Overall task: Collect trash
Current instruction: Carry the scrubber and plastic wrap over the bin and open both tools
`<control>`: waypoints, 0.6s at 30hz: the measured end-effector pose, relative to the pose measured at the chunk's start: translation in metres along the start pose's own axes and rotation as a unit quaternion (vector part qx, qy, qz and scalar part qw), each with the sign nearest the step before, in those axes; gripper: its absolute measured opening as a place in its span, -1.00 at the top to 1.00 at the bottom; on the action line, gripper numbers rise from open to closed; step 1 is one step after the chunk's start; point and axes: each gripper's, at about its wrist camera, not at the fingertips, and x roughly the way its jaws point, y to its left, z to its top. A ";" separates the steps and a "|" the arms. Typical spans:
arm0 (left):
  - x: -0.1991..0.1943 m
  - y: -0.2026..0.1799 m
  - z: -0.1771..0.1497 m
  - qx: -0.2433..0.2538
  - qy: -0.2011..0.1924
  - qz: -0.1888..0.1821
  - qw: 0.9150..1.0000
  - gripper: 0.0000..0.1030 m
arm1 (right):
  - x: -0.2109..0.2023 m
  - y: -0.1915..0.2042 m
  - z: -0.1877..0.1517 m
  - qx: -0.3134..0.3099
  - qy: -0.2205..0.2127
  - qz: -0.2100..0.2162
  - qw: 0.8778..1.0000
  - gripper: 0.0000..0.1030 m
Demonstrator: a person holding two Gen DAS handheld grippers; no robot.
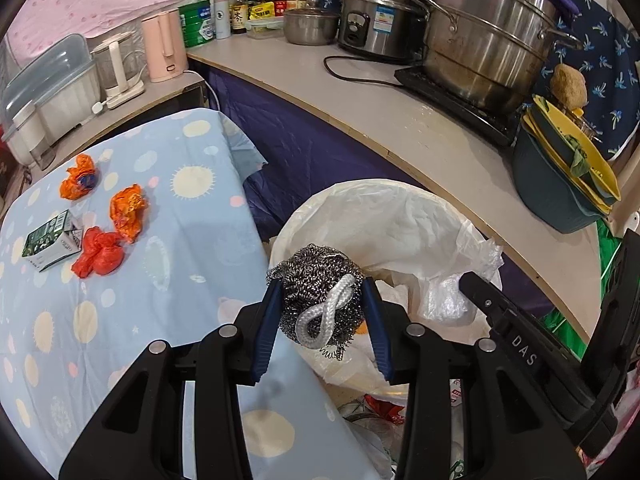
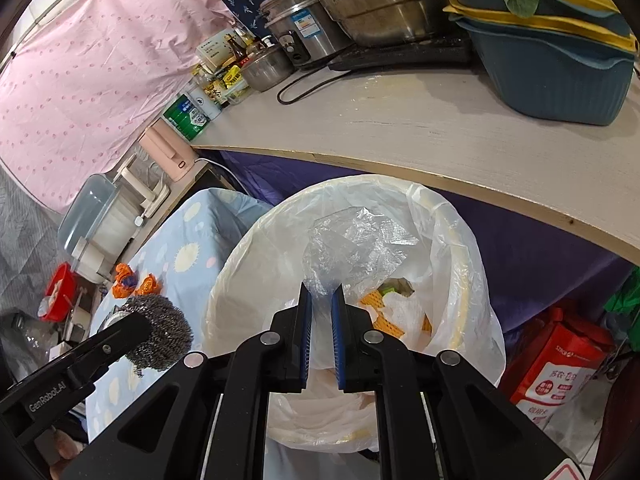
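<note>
While the left gripper [image 1: 324, 316] pinches a steel-wool scouring ball [image 1: 320, 300] between its blue pads, the step in hand looks like the carry-and-drop: trash lifted off the table and brought to the bin. The ball, with its white cord loop [image 1: 326, 312] facing the camera, sits squarely between the left fingers, and just beyond and below their tips lies the rim of the lined waste bin [image 1: 384, 188]. From the right wrist view the ball [image 2: 160, 332] appears still to the side of the bin's rim, over the edge of the blue patterned tablecloth [image 2: 188, 252], so it seems not yet above the opening.

The right gripper [image 2: 320, 304] is pressed nearly together on a piece of clear crinkled plastic film [image 2: 352, 248], which stands up past its fingertips directly over the bin's mouth [image 2: 456, 280]; tissue and orange scraps lie in the liner beneath.

The next move likely calls for the right jaws to part so the film drops in, and for the left gripper to shift further over the opening before it lets go, lest the ball fall outside the rim.

Well off to the left gripper's left side, three crumpled orange and red wrappers [image 1: 128, 212] and a small green carton [image 1: 50, 244] remain on the tablecloth [image 1: 120, 320] for collecting.
</note>
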 end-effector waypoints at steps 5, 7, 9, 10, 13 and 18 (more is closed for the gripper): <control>0.014 -0.011 0.006 0.011 0.007 0.000 1.000 0.24 | 0.006 -0.002 0.001 0.002 0.004 -0.002 1.000 0.82; 0.019 -0.015 0.008 0.014 0.011 0.001 1.000 0.24 | 0.008 -0.003 0.001 0.004 0.007 -0.003 1.000 0.81; 0.024 -0.018 0.009 0.015 0.014 0.000 1.000 0.24 | 0.010 -0.005 0.001 0.006 0.009 -0.004 1.000 0.81; 0.027 -0.019 0.010 0.017 0.016 0.000 1.000 0.24 | 0.010 -0.005 0.000 0.007 0.009 -0.005 1.000 0.81; 0.033 -0.024 0.011 0.019 0.020 -0.002 1.000 0.24 | 0.012 -0.006 0.000 0.007 0.012 -0.005 1.000 0.80; 0.040 -0.030 0.014 0.024 0.026 -0.004 0.999 0.23 | 0.012 -0.009 0.000 0.011 0.007 -0.008 1.000 0.71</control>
